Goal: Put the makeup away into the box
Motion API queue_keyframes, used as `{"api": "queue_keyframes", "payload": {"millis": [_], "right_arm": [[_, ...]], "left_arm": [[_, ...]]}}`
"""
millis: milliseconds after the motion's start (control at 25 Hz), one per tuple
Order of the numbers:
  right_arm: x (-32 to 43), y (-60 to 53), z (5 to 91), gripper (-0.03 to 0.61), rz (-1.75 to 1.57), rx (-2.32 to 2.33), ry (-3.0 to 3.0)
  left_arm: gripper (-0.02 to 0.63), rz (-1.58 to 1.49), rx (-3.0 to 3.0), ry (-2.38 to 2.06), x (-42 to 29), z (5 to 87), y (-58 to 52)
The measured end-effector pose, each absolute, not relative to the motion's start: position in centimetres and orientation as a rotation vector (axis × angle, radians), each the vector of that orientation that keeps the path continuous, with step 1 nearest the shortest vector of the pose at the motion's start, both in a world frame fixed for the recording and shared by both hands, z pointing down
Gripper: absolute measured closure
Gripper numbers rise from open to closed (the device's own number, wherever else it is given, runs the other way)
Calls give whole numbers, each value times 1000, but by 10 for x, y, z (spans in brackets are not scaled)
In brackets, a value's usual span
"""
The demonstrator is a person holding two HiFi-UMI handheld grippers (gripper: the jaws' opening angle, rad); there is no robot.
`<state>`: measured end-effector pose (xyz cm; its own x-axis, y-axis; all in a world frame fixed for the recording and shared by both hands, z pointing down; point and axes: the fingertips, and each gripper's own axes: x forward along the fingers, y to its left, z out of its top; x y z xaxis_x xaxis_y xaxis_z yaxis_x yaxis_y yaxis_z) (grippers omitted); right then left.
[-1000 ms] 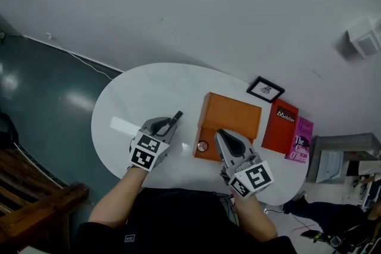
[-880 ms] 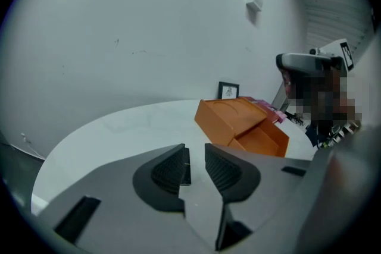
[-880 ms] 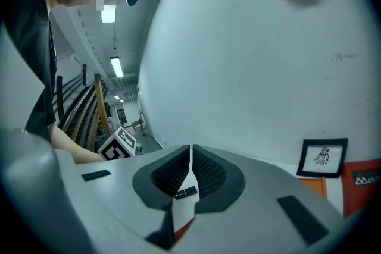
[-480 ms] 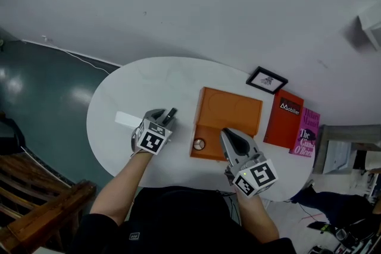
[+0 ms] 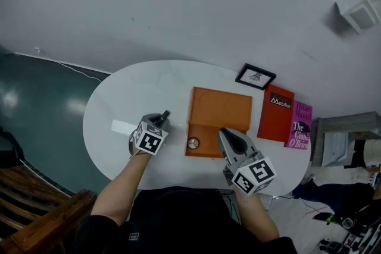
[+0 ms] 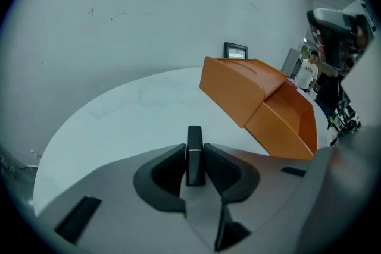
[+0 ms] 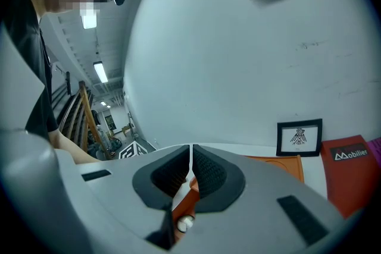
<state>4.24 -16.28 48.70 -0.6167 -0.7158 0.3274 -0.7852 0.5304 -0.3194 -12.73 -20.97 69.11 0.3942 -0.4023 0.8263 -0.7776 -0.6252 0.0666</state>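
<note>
An orange box (image 5: 202,140) lies open on the white oval table (image 5: 119,98), its lid (image 5: 220,107) folded back. A small round makeup piece (image 5: 193,143) rests in the box's near tray. My left gripper (image 5: 159,121) hovers left of the box, pointing steeply down. Its jaws are closing, and a black lipstick tube (image 6: 194,135) with a gold band stands between the pads, which press on it. The box (image 6: 280,122) shows to the right in the left gripper view. My right gripper (image 5: 225,135) is shut and empty, at the box's near right corner (image 7: 189,202).
A framed picture (image 5: 255,76) leans at the table's far edge. A red book (image 5: 276,116) and a pink book (image 5: 300,125) lie right of the box. A white slip (image 5: 122,126) lies left of my left gripper. Wooden furniture (image 5: 41,211) stands on the floor at lower left.
My left gripper has sunk toward the table and tipped more steeply down, with the black tube still between its jaws. The right gripper has shifted slightly beside the box.
</note>
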Motion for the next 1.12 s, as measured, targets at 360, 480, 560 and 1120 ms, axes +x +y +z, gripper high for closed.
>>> {"api": "queue_keyframes", "payload": {"millis": [360,480,560,1120], "right_arm": [[27,-128,464,537,623,1334,-2629],[18,-109,458,537,601,1347,-2637],[13,-97,455,537,589,1359,-2631],[35,-73,430,537,505,1372,-2684]], "left_arm": [[512,967,2305,-1055,-133,636,-189],[512,915,2355,-1056,-138,620,-178],[512,888,2374,-1056,-141,612,-171],[512,787,2440,-1095,-115,554,-137]]}}
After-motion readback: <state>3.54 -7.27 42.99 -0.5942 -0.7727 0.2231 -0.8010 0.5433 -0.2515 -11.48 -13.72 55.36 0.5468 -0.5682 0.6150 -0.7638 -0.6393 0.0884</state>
